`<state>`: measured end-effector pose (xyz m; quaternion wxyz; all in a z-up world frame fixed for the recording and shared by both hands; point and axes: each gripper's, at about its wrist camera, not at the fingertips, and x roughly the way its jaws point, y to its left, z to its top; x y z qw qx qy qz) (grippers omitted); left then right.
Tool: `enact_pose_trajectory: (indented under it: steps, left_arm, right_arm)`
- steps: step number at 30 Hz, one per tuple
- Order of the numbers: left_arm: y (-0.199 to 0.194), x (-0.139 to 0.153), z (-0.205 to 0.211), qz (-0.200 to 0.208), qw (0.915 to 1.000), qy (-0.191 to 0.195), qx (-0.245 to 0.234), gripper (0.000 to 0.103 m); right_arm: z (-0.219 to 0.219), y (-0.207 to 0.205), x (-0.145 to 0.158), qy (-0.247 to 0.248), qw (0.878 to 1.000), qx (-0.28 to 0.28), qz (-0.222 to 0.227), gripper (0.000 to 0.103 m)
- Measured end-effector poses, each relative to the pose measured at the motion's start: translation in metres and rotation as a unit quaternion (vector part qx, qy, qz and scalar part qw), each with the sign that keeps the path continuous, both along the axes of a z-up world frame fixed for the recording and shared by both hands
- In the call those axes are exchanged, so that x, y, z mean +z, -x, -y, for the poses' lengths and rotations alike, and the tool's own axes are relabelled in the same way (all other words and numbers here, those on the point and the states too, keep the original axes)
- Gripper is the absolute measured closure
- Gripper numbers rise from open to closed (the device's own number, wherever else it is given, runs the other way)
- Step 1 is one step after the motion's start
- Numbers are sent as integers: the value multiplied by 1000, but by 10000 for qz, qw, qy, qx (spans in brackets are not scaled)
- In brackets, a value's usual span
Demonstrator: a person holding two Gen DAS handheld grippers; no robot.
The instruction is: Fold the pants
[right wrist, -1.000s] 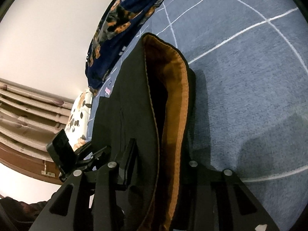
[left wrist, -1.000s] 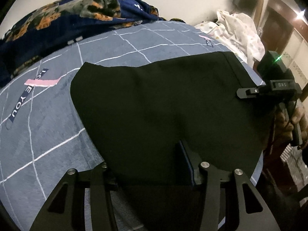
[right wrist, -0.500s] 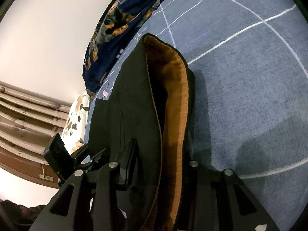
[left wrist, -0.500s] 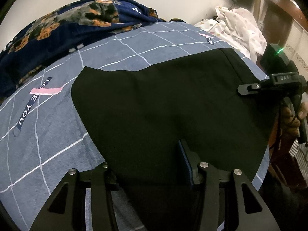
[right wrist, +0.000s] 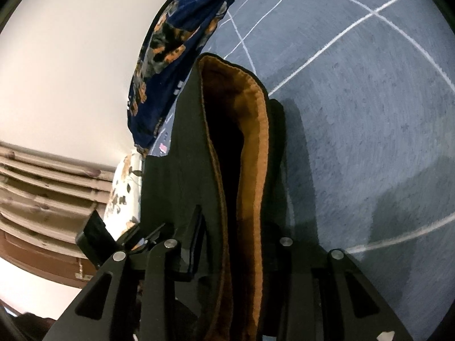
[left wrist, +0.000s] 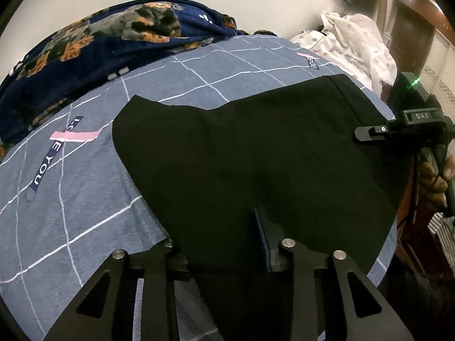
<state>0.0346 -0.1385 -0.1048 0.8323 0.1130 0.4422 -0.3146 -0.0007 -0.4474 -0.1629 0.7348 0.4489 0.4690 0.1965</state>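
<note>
Black pants (left wrist: 256,147) lie spread on the blue checked bed sheet (left wrist: 71,193). Their near edge runs between the fingers of my left gripper (left wrist: 217,241), whose jaws are closing; the cloth fills the gap and hides the left finger. At the right edge of the pants, my right gripper (left wrist: 369,133) holds the cloth, with a person's hand (left wrist: 432,176) behind it. In the right wrist view, my right gripper (right wrist: 239,227) is shut on the pants (right wrist: 176,170) at a raised fold that shows an orange-brown lining (right wrist: 256,142). The left gripper (right wrist: 93,236) shows at the lower left.
A dark blue floral blanket (left wrist: 113,45) is heaped along the far side of the bed against the wall. White dotted clothing (left wrist: 355,37) lies at the far right corner. The bed's edge runs down the right, with dark wooden furniture (left wrist: 412,28) beyond it.
My left gripper's fingers have drawn closer together on the near edge of the pants. The right wrist view has rolled slightly; its grip on the fold is the same.
</note>
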Motion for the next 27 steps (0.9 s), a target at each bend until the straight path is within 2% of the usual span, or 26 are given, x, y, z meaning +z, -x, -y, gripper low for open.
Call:
enact_pose_trajectory:
  steps: [7, 14, 19, 23, 27]
  left_arm:
    - [0, 4, -10, -40, 9999, 42, 99, 75]
    - [-5, 1, -15, -243, 9996, 122, -7, 74]
    - [-13, -7, -18, -645, 9975, 254, -133, 63]
    - [-19, -12, -20, -946, 9943, 469, -122, 58]
    - [-11, -11, -12, -683, 9967, 334, -288, 59]
  right_arm:
    - [-7, 3, 0, -284, 9996, -49, -16, 75]
    - [-9, 1, -1, -44, 10000, 46, -37, 75]
    - [-9, -2, -2, 59, 9998, 169, -74, 73]
    - [-9, -4, -3, 46, 9996, 248, -108, 73]
    - [-12, -4, -1, 124, 9995, 268, -74, 73]
